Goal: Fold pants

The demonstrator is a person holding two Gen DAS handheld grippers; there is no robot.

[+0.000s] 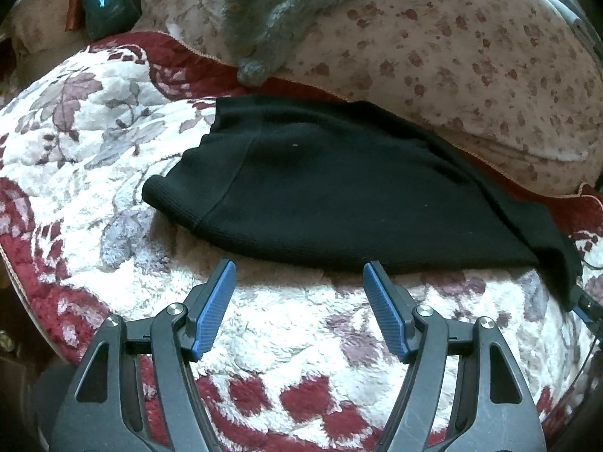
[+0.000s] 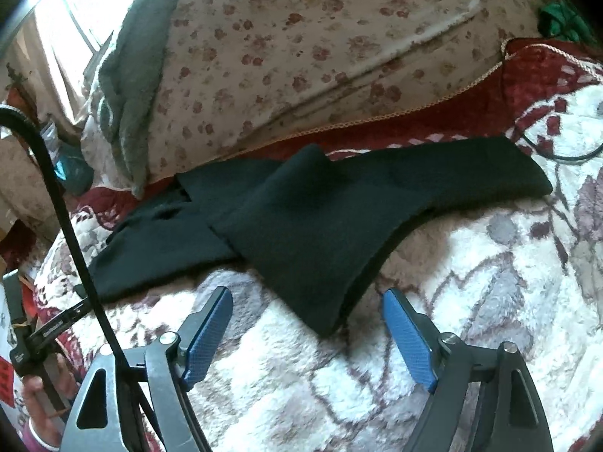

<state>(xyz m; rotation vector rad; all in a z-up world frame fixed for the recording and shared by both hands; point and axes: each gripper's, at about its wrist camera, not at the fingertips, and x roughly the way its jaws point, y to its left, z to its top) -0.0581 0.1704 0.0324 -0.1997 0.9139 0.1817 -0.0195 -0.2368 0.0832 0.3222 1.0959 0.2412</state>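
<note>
Fuzzy red and white floral blanket (image 1: 113, 143) covers the bed, with a spotted cream quilt (image 1: 452, 56) bunched up behind and a grey towel (image 1: 271, 11) draped over it. Black pants (image 1: 339, 188) lie flat across the blanket, partly folded. Left hand-held gripper (image 1: 299, 269) hovers just in front of their near edge, fingers wide apart, holding nothing. Right hand-held gripper (image 2: 307, 297) is spread open too, the pants' nearest corner poking between its fingertips.
</note>
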